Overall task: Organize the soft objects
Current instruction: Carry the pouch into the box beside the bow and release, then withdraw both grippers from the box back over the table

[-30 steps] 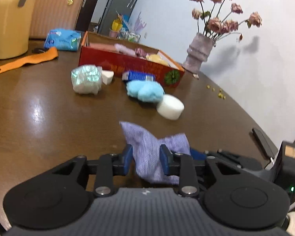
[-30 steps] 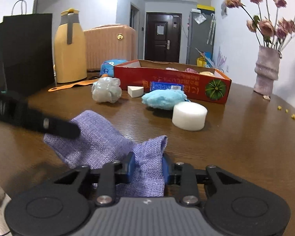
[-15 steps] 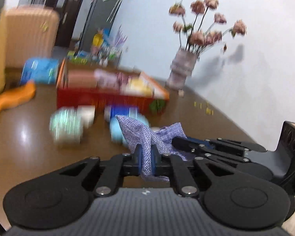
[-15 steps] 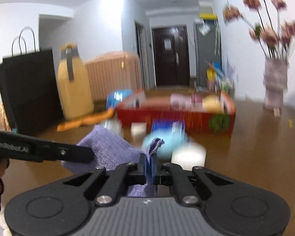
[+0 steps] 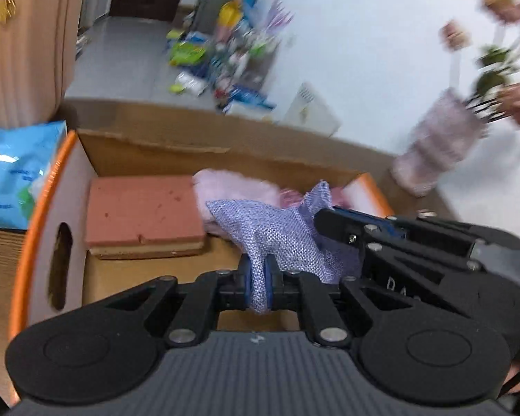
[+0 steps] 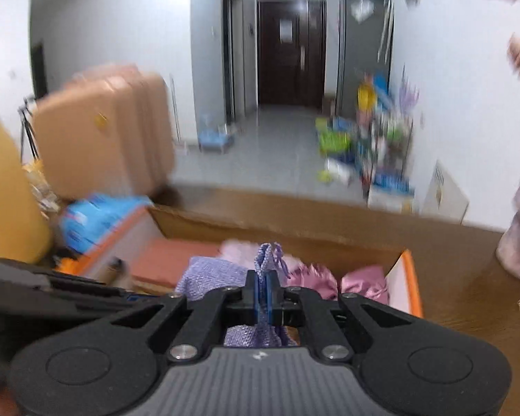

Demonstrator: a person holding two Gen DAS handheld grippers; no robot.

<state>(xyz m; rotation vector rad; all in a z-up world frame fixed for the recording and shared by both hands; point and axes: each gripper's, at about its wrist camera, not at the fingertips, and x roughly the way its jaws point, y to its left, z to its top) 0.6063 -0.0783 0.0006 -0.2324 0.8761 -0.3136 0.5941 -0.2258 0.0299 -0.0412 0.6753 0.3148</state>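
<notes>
A purple mesh cloth [image 5: 277,232] hangs between both grippers over the open cardboard box [image 5: 156,152]. My left gripper [image 5: 259,282] is shut on one fold of the purple cloth. My right gripper [image 6: 264,294] is shut on another corner of the same cloth [image 6: 211,274], and it also shows as a black body [image 5: 416,242] at the right of the left wrist view. Inside the box lie a terracotta sponge block [image 5: 142,215], a pale pink fluffy item [image 5: 235,187] and shiny pink fabric [image 6: 364,282].
A blue plastic packet [image 5: 14,180] lies left of the box, with a tan suitcase [image 6: 104,131] and a yellow jug [image 6: 7,187] behind. A lilac vase of dried flowers [image 5: 443,145] stands right of the box on the brown table [image 6: 468,298].
Both grippers shut on the purple cloth, lifted it off the table and carried it forward until it hangs over the box. The loose items on the table have dropped out of view.
</notes>
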